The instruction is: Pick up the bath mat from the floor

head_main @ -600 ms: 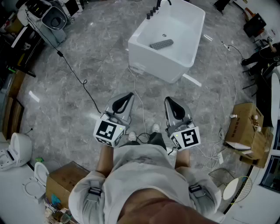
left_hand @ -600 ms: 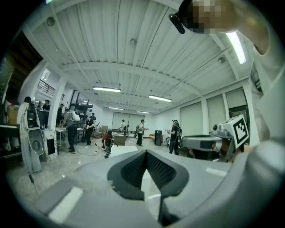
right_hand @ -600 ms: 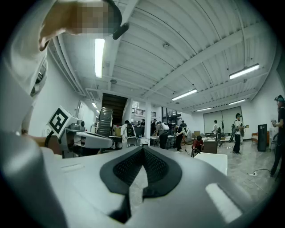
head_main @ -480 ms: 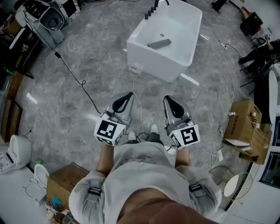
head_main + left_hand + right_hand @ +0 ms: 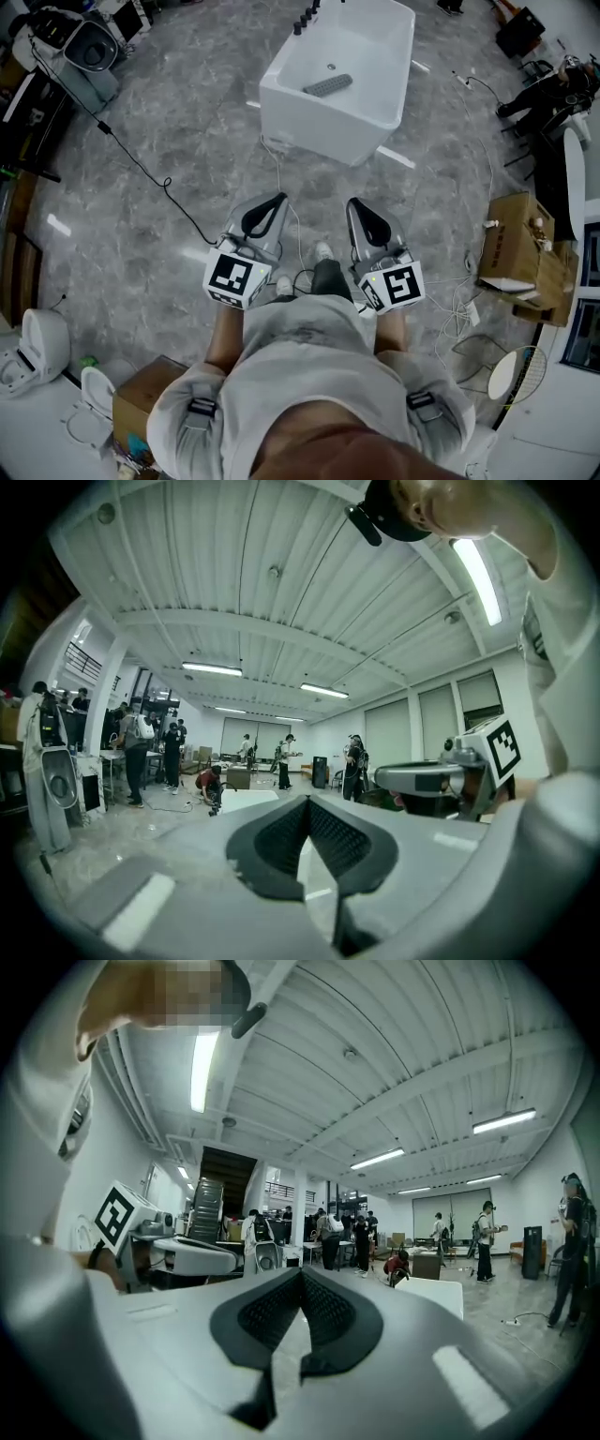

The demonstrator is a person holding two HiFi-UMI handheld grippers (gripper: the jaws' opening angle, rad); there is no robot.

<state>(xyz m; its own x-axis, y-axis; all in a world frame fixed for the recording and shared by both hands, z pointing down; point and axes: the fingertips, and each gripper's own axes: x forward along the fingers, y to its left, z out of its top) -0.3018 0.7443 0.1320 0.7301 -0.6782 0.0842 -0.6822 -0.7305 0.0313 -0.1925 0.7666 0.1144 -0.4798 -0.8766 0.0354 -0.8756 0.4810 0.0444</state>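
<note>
Bright ceiling tubes (image 5: 202,1071) glare off the glossy floor (image 5: 169,112); both gripper views bulge fisheye, with black corners.

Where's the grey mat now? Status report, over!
Left gripper and right gripper shut, empty, level. Grey mat lies in white tub ahead, untouched. White cable on floor between.

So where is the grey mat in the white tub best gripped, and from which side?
Probably one short end, coming down from above: the grey mat lies flat inside, and the walls of the white tub block a level approach.
</note>
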